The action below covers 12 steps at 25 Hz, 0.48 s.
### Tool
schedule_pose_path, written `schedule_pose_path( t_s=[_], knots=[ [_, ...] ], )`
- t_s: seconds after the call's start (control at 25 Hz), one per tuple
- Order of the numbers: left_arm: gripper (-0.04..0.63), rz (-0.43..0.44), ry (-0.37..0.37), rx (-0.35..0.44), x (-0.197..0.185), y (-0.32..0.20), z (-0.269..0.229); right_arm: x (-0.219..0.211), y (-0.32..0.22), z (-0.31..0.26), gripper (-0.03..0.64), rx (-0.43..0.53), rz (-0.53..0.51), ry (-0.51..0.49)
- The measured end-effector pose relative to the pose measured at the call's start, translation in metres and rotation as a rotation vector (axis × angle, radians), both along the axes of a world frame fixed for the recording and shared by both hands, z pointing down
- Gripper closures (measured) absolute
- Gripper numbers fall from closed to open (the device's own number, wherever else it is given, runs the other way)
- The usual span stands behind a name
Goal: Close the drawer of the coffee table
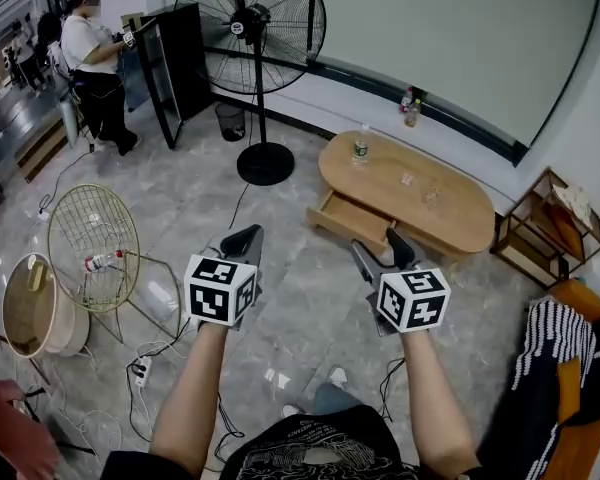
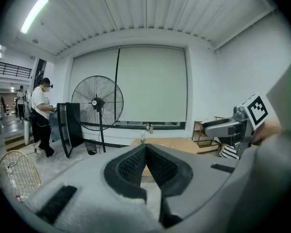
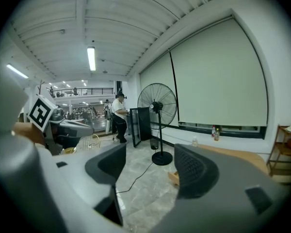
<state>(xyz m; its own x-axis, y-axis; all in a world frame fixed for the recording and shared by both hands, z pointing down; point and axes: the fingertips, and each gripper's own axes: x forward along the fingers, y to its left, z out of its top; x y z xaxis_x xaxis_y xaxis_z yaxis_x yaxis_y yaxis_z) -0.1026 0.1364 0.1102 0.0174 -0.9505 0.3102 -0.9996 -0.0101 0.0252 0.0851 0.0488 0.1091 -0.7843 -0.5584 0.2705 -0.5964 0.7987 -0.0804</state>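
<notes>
An oval wooden coffee table stands on the stone floor ahead and to the right in the head view. Its drawer is pulled out toward me on the near left side. Both grippers hover short of it above the floor, touching nothing. My left gripper is shut, its pads meeting at the tip with nothing between them. My right gripper is open and empty, closer to the drawer's front. In the right gripper view the table and a drawer corner show past the right jaw.
A tall standing fan has its round base left of the table, with a cable trailing over the floor. A water bottle stands on the tabletop. A wooden shelf is at right, a wire fan guard at left, a person far back left.
</notes>
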Motion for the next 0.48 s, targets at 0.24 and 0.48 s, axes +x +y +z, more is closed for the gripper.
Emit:
schedule_pose_path(
  t_s=[0.24,0.48],
  knots=[
    [0.594,0.037,-0.019,-0.003,-0.002,-0.039,0.002,0.007,-0.038,0.002,0.304,-0.003,0.061,-0.032],
    [0.594,0.071,-0.052,0.001,-0.022,-0.112,0.004,0.001,-0.106,0.014,0.302,0.003,0.108,-0.051]
  ],
)
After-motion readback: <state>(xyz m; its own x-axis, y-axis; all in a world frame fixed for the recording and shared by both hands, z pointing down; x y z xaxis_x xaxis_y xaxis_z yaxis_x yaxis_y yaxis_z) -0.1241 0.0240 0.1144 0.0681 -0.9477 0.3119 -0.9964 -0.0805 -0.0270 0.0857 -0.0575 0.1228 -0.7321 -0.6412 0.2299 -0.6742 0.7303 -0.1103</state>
